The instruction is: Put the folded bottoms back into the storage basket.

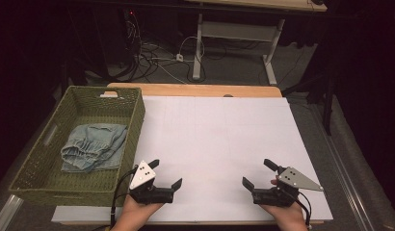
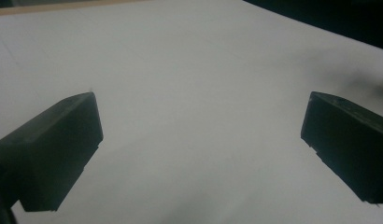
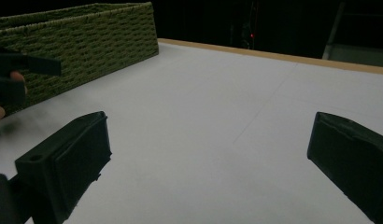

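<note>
Starting posture at a table covered by a white sheet [image 1: 219, 139]. The left gripper [image 1: 165, 174] and the right gripper [image 1: 256, 173] rest low over the near edge of the sheet, well apart from each other and each held in one of the person's hands; both point inward toward the middle of the table. In the left gripper view and the right gripper view the two black jaws of each tool stand wide apart with nothing but bare sheet between them, so neither gripper carries anything. The thing nearest to them is a folded piece of blue denim clothing [image 1: 94, 147], gathered at one end, which lies on the floor of a green woven basket [image 1: 133, 130] at the left side of the table; the basket's side wall [image 3: 82, 51] also appears in the right gripper view, beyond the far-off left gripper. The cloth is not yet touched. Judged from this layout, the step in hand is the approach, and the work proper has not begun. The next move probably calls for the left gripper to rise over the basket's wall, descend on the cloth with jaws wide, and close on a raised fold rather than on the flat fabric.
</note>
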`<move>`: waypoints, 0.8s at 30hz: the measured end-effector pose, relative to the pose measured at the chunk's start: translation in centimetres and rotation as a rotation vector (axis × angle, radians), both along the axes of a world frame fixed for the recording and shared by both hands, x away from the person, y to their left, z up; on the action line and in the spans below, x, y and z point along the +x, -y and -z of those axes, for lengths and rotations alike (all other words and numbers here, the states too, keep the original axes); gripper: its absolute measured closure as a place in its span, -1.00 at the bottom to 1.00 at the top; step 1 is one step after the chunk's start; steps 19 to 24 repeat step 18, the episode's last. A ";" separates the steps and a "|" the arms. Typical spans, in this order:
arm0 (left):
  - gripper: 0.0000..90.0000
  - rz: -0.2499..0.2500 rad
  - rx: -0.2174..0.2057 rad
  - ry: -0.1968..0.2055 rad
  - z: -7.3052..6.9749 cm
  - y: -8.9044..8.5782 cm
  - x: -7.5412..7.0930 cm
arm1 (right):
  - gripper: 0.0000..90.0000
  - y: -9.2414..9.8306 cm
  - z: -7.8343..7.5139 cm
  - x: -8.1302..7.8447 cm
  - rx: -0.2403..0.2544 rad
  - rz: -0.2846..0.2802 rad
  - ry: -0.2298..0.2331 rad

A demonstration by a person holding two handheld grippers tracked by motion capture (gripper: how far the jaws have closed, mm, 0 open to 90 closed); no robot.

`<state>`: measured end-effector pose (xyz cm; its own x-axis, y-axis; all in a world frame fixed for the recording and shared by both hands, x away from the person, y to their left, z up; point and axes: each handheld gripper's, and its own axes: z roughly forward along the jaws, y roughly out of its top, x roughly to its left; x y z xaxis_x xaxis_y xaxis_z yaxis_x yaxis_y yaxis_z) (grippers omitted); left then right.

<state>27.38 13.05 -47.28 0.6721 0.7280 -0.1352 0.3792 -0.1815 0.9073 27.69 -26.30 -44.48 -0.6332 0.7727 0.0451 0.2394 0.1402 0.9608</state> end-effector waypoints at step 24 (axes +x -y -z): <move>-1.00 0.018 -0.068 0.028 -0.5 0.3 -0.4 | -1.00 1.3 0.7 -0.8 0.006 0.070 0.018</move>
